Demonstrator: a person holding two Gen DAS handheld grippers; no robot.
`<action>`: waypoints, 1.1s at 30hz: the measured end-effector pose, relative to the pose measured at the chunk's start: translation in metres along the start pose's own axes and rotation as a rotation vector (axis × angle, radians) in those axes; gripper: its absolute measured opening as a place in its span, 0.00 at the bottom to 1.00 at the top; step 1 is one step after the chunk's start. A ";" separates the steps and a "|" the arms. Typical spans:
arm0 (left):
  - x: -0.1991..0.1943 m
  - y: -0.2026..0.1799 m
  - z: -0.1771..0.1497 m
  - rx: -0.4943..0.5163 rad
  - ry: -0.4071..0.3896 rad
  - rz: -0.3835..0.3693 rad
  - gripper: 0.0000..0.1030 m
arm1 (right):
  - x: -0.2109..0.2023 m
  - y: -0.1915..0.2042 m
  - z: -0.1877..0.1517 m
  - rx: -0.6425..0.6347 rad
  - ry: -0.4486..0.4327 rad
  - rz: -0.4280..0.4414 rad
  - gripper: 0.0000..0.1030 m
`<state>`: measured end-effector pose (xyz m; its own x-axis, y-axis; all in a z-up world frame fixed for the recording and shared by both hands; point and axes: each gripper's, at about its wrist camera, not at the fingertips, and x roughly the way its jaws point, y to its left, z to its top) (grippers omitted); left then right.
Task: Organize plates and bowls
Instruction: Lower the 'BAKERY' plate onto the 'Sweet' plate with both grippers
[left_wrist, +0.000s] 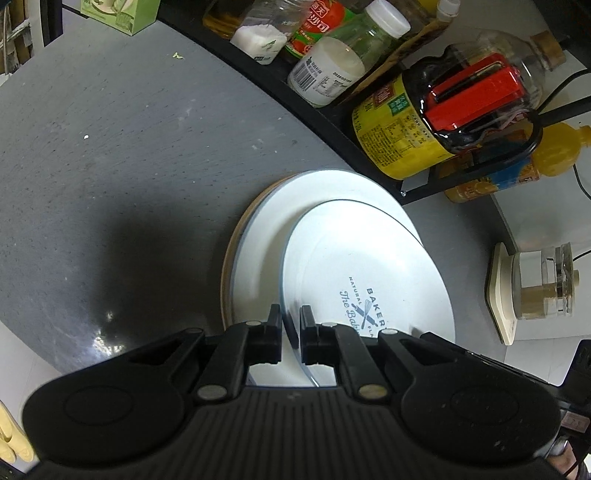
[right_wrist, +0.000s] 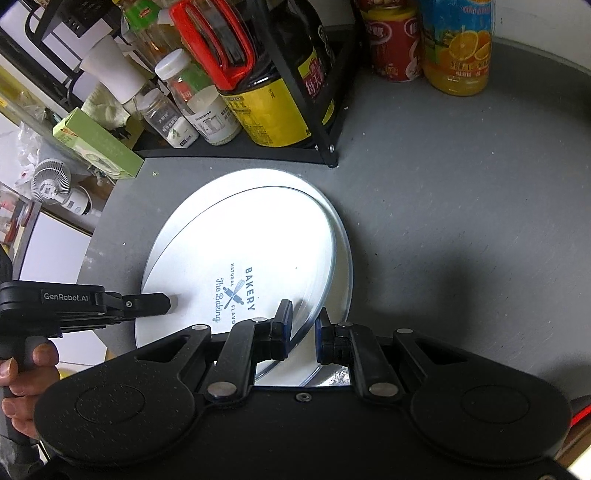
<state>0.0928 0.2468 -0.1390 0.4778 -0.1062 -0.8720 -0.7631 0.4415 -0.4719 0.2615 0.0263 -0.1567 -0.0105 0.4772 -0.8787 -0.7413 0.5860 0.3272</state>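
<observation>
At the centre of both wrist views sits the stack: a printed plate (left_wrist: 365, 273) with blue "BAKERY" lettering on top of a larger white plate (left_wrist: 295, 206), and under that a tan-edged plate (left_wrist: 228, 269) shows at the left rim. All of it rests on the grey surface (left_wrist: 110, 147).

The left gripper (left_wrist: 290, 325) has its fingers narrowed around the near rim of the printed plate, the thin edge running right between them, pinched! In the right wrist view that same gripper reaches in from the left of the frame, a person's hand (right_wrist: 18, 376) on its handle at lower left.

The right gripper (right_wrist: 303, 325) straddles the near rim of the printed plate as well, fingers set a bit wider, with a visible gap on the right-hand side; whether it truly clamps, I cannot tell.

Along the top of the frame stands a black rack (right_wrist: 295, 155) of bottles, including a yellow-labelled dark bottle (right_wrist: 273, 107); an orange juice bottle (right_wrist: 458, 48) is at upper right.
</observation>
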 end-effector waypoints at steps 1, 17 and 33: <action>0.001 0.001 0.000 0.001 0.002 0.001 0.07 | 0.001 0.001 -0.001 0.002 0.001 -0.002 0.12; 0.008 0.001 0.004 0.027 0.027 0.035 0.08 | 0.013 0.000 -0.004 0.063 -0.008 -0.038 0.11; -0.029 -0.007 0.019 0.056 -0.051 0.063 0.11 | 0.022 0.000 -0.001 0.100 0.039 -0.033 0.13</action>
<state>0.0925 0.2635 -0.1083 0.4519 -0.0317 -0.8915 -0.7676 0.4954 -0.4067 0.2610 0.0362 -0.1766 -0.0148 0.4318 -0.9018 -0.6714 0.6641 0.3290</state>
